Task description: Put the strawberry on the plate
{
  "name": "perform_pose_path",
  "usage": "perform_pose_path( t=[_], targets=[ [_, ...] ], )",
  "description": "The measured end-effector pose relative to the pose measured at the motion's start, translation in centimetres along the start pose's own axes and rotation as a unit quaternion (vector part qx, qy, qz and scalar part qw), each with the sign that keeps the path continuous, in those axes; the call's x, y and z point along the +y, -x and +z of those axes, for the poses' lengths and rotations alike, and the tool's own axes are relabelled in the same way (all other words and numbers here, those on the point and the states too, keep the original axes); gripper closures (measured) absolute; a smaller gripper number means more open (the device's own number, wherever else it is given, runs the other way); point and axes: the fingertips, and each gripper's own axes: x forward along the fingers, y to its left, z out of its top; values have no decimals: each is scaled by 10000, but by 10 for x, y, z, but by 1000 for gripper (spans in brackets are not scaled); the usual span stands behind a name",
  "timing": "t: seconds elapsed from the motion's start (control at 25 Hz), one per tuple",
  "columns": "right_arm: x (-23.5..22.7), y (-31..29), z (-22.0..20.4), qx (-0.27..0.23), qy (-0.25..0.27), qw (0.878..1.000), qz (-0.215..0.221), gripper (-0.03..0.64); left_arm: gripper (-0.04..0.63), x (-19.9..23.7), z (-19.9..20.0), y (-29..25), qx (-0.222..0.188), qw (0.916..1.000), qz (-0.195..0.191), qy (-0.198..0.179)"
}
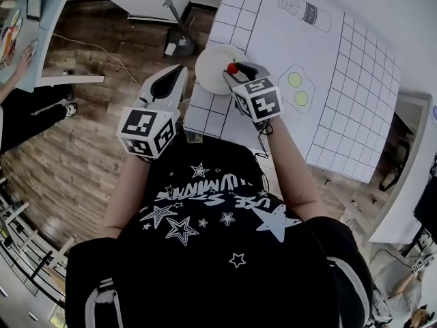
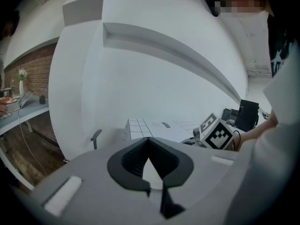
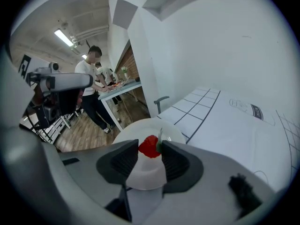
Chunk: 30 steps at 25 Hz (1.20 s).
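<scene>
Right gripper [image 1: 240, 72] pinches red strawberry [image 3: 150, 146] tight between jaws, over white plate [image 3: 137, 126]. Left gripper [image 2: 149, 142] jaws pressed together, nothing in them, left of plate

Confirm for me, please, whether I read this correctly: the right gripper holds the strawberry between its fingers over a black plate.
Not quite: the plate is white, not black, as the right gripper view shows. The rest stands: the right gripper holds the strawberry between its fingers over that plate.
</scene>
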Motion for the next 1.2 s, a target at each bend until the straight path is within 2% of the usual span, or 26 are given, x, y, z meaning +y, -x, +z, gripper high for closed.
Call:
perform_pose_path(
  t=[0.72, 1.0, 1.2],
  targets=[
    [6, 9, 3, -157, -70, 9998, -129, 451, 588, 1, -1, 5, -189, 9997, -161, 7],
    [4, 28, 5, -689, -426, 9961, -359, 451, 588, 6, -24, 26, -61, 9995, 105, 294],
    [-8, 47, 10, -1186, -836, 9876, -599, 451, 588, 5, -42, 42, 133, 9993, 152, 328]
  ],
)
